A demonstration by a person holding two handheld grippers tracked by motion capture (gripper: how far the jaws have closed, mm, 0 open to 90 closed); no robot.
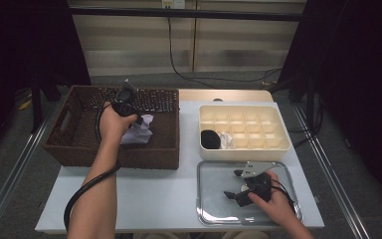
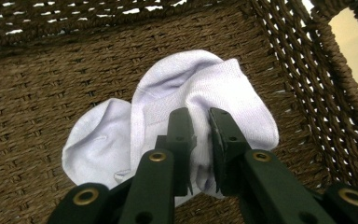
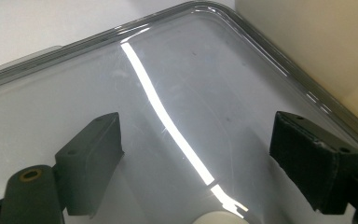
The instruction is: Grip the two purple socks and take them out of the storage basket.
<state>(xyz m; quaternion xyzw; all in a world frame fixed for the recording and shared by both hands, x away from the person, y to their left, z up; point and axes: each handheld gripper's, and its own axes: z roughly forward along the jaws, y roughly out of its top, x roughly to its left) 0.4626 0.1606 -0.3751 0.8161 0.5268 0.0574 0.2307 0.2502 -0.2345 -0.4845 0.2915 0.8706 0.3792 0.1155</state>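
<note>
A white sock (image 2: 200, 79) lies crumpled on the floor of a brown wicker basket (image 2: 37, 93). My left gripper (image 2: 200, 121) is shut on a fold of it, the cloth pinched between the two jaws. From above, the left gripper (image 1: 138, 119) reaches down into the basket (image 1: 149, 159) at the white sock (image 1: 142, 133) near its right wall. My right gripper (image 1: 233, 183) hovers low over a shiny metal tray (image 1: 214, 209) at the front right. The right gripper (image 3: 196, 140) stands open, with bare tray (image 3: 168, 79) between its jaws.
A cream divided organizer box (image 1: 243, 152) sits behind the tray, with a rolled black sock (image 1: 210, 139) and a white sock (image 1: 226, 140) in its front-left compartments. White tabletop (image 1: 154, 199) lies between basket and tray. Cables run across the floor beyond the table.
</note>
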